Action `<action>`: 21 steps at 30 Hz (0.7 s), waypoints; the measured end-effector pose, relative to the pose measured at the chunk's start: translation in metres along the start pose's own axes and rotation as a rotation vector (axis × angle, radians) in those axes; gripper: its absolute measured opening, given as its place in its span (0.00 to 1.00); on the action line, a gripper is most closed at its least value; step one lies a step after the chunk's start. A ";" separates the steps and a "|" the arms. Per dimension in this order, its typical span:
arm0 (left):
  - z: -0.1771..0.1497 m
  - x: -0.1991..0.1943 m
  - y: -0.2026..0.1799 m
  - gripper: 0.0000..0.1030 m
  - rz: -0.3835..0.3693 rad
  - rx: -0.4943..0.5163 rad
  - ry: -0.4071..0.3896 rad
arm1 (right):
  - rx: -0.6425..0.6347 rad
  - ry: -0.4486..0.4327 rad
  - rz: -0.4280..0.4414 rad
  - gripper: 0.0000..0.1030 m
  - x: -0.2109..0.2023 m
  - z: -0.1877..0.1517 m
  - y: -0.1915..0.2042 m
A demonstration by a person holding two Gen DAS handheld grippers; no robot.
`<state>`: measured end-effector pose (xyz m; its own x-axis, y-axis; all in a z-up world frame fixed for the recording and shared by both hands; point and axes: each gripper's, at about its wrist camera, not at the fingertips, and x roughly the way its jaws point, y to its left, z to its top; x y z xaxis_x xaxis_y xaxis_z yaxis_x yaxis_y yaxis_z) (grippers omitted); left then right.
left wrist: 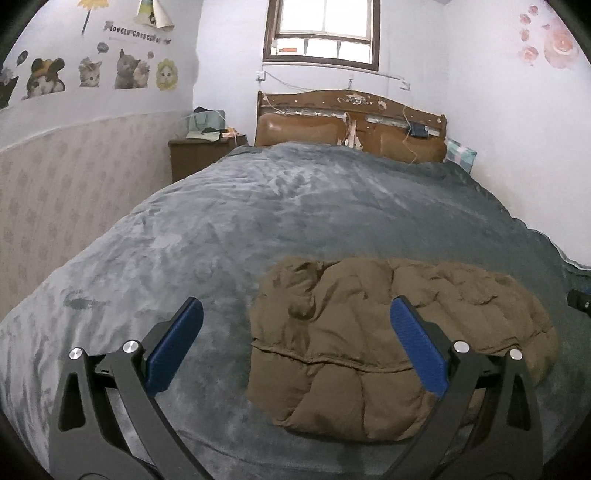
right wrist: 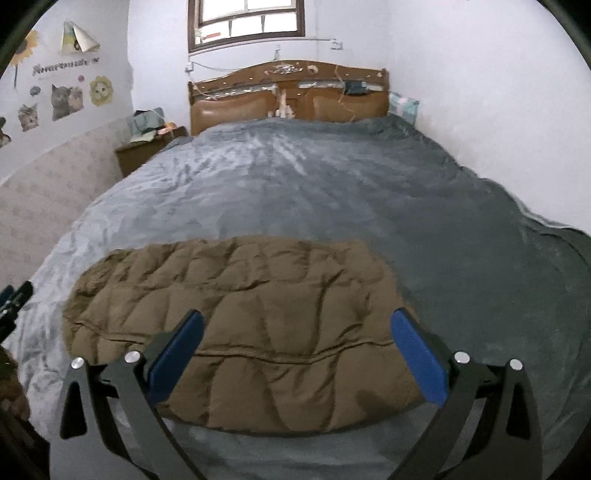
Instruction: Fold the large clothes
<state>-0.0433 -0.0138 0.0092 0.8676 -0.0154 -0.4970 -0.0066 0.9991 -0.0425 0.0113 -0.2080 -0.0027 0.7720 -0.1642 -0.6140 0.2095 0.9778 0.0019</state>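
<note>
Folded brown quilted coat (right wrist: 255, 325) lay on the grey bedspread (right wrist: 332, 192).
The left gripper (left wrist: 295, 314) hung released at the coat's left end; the right gripper (right wrist: 297, 325) hung released above its right part, neither touching it.

One legible text: dark lettering "LOVELY CATS" (left wrist: 135, 34) on the white wall, directly above the cat stickers (left wrist: 90, 72).

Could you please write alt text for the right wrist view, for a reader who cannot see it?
A folded brown quilted puffer jacket lies on a bed's grey plush blanket, below the right gripper, whose blue-padded jaws stand wide open and hold nothing. Behind are a brown wooden headboard, a window and cat wall stickers.
</note>
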 end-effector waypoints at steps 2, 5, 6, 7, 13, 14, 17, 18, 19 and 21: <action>0.001 0.004 0.000 0.97 0.006 -0.002 0.003 | 0.013 0.007 -0.004 0.98 0.000 0.000 -0.003; 0.002 0.003 0.002 0.97 0.008 -0.009 0.001 | 0.041 0.027 0.025 0.98 0.002 0.001 -0.008; 0.003 0.001 0.003 0.97 0.010 -0.012 -0.007 | 0.043 0.030 0.030 0.98 0.003 0.001 -0.009; 0.003 0.001 0.003 0.97 0.008 -0.014 -0.008 | 0.042 0.030 0.031 0.98 0.002 0.002 -0.009; 0.003 0.004 0.002 0.97 0.006 -0.013 0.004 | 0.027 0.027 0.030 0.98 0.003 0.001 -0.006; 0.003 0.004 0.002 0.97 0.004 -0.011 0.006 | 0.026 0.027 0.031 0.98 0.003 0.001 -0.006; 0.002 0.004 0.001 0.97 -0.001 -0.013 0.013 | 0.023 0.026 0.037 0.98 0.003 0.002 -0.005; 0.002 0.005 0.001 0.97 -0.001 -0.014 0.012 | 0.023 0.028 0.041 0.98 0.004 0.002 -0.004; 0.002 0.004 0.001 0.97 0.002 -0.011 0.011 | 0.024 0.029 0.042 0.98 0.005 0.002 -0.004; 0.003 0.004 0.002 0.97 0.003 -0.013 0.008 | 0.024 0.030 0.042 0.98 0.006 0.001 -0.005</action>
<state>-0.0383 -0.0119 0.0093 0.8637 -0.0131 -0.5038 -0.0152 0.9985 -0.0520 0.0154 -0.2139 -0.0049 0.7621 -0.1184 -0.6366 0.1915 0.9804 0.0469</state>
